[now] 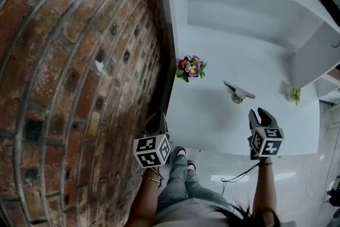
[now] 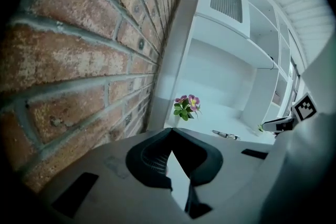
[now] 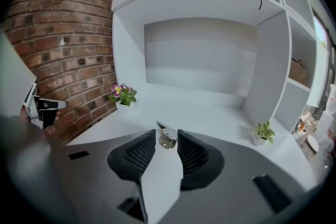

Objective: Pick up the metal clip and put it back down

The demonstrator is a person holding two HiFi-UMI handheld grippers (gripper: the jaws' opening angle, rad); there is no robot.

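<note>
The metal clip (image 1: 238, 92) lies on the white desk (image 1: 212, 114), near its middle. In the right gripper view the clip (image 3: 167, 140) shows through the gap between my jaws, a little beyond the tips. My right gripper (image 1: 261, 113) hovers over the desk's front edge, just short and right of the clip, open with nothing in it. My left gripper (image 1: 156, 122) hangs at the desk's front left corner beside the brick wall (image 1: 74, 77). Its tips (image 2: 171, 129) meet, so it is shut and empty.
A small pot of purple and yellow flowers (image 1: 190, 67) stands at the desk's left edge by the wall. A tiny green plant (image 1: 295, 94) sits at the right, against the shelf unit's side panel (image 1: 313, 56). White shelves rise behind the desk.
</note>
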